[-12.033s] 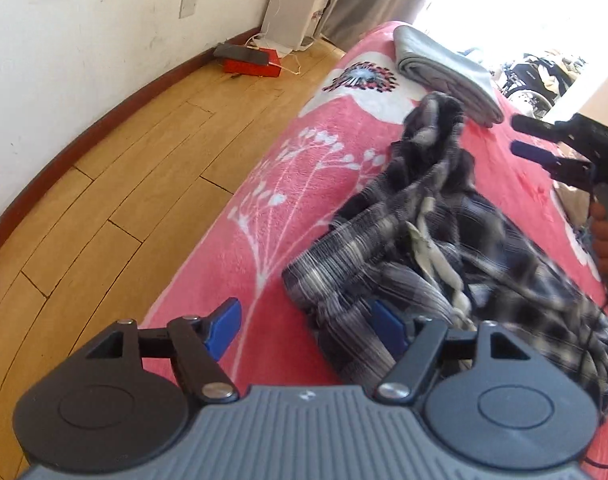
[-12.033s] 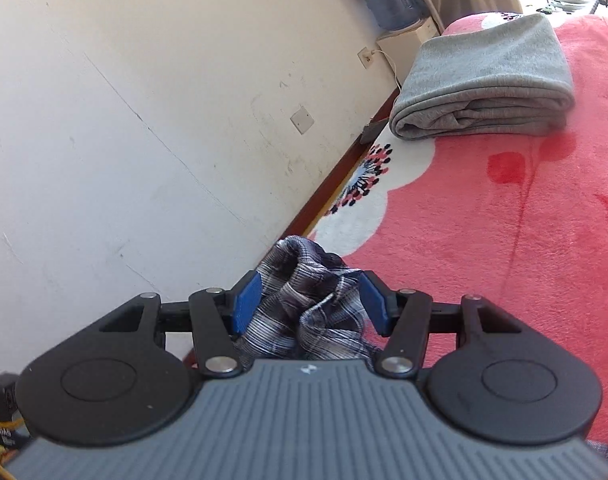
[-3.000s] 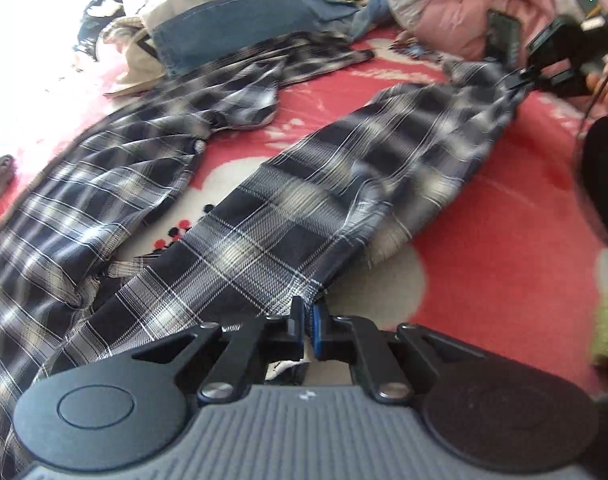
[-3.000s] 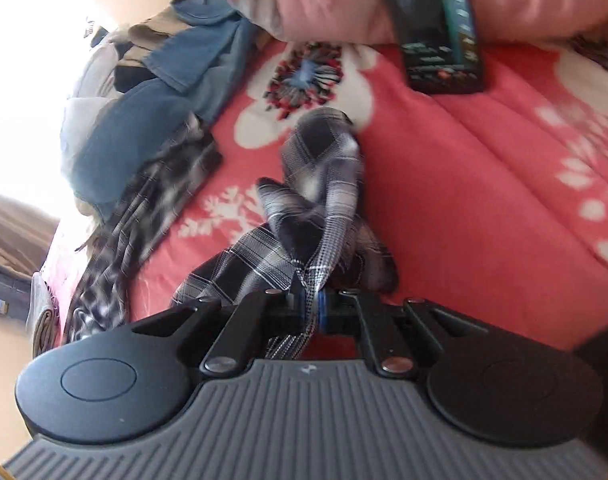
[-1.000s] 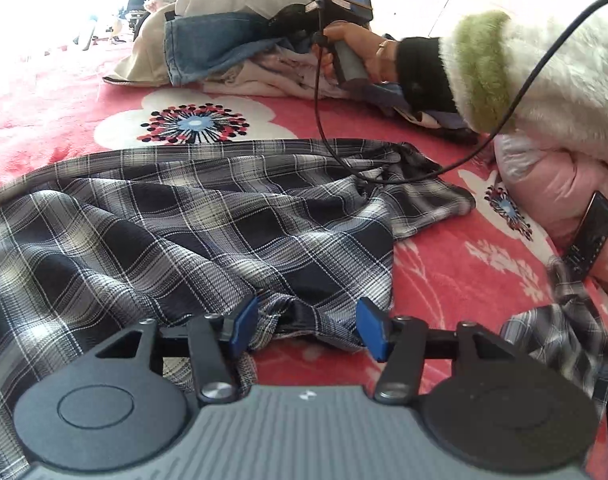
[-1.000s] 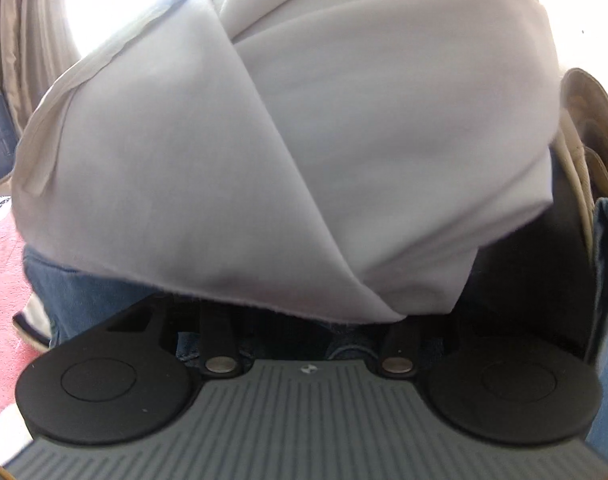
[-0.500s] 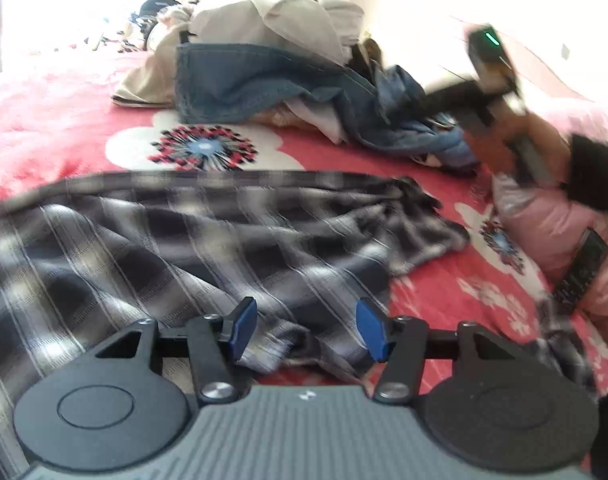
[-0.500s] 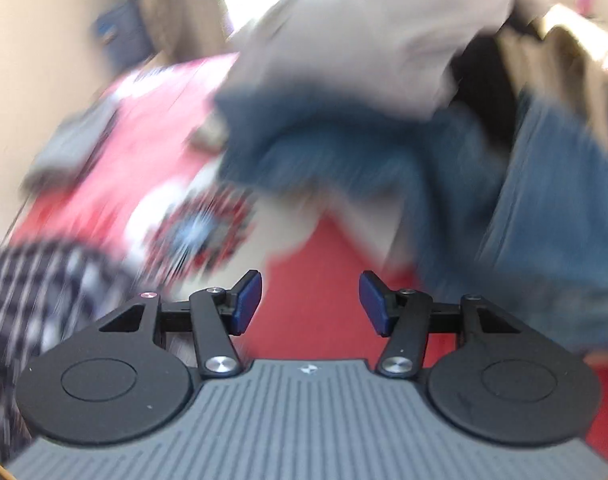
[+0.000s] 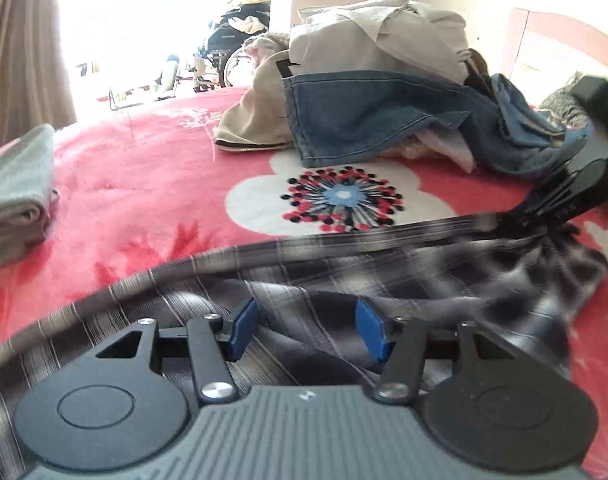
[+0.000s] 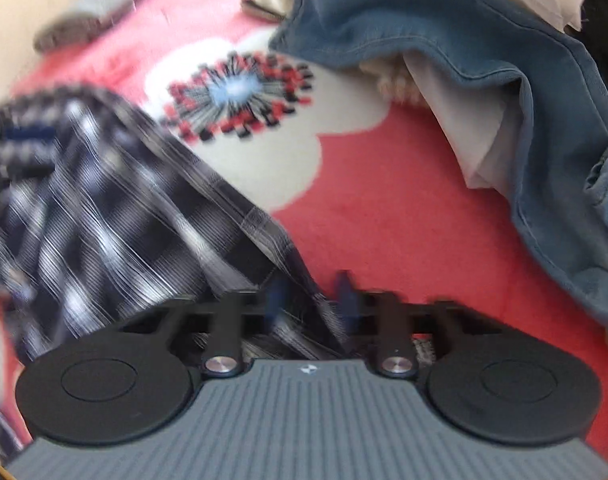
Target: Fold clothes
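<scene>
Plaid trousers (image 9: 384, 280) lie spread, unfolded, on your bed (image 9: 143, 184); your right gripper (image 10: 310, 300) seems clamped on their edge, left gripper (image 9: 306, 330) jaws open, empty.

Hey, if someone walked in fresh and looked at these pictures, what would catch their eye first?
Probably the dark plaid garment spread over the pink flowered blanket, with the right gripper pinching its edge. Behind it, at the far side of the bed, sits a heap of unfolded clothes topped by blue denim. A folded grey garment lies at the left edge.
</scene>
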A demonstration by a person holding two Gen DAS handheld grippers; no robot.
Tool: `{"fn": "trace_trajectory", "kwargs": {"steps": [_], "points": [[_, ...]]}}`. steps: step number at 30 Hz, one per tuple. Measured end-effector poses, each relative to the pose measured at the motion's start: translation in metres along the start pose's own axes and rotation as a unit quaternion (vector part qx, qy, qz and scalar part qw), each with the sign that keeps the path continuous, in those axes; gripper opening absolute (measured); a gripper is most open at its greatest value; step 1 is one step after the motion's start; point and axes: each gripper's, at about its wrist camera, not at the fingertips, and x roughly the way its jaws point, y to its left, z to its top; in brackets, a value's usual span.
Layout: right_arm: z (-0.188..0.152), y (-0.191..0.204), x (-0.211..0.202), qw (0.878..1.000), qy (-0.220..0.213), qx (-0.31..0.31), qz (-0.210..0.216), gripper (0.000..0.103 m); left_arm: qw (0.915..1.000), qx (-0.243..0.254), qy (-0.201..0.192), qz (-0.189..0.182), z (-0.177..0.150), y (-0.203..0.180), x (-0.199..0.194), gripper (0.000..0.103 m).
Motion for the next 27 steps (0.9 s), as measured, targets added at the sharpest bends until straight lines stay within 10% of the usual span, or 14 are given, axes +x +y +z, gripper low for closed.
{"fn": "trace_trajectory", "kwargs": {"steps": [13, 17, 21, 27], "points": [[0.04, 0.002, 0.026, 0.985, -0.067, -0.056, -0.146, 0.002, 0.9971, 0.025, 0.013, 0.071, 0.014, 0.013, 0.05, 0.058], [0.05, -0.015, 0.048, 0.988, -0.07, -0.013, -0.133, 0.005, 0.9954, 0.034, 0.009, 0.089, 0.018, 0.013, 0.058, 0.059], [0.054, -0.063, 0.046, 0.986, -0.09, 0.118, -0.078, 0.039, 0.9956, 0.024, 0.011, 0.09, 0.021, 0.017, 0.062, 0.06], [0.031, -0.131, 0.011, 0.947, -0.122, 0.295, 0.024, 0.047, 0.9951, 0.02, 0.012, 0.096, 0.023, 0.016, 0.065, 0.061]]}}
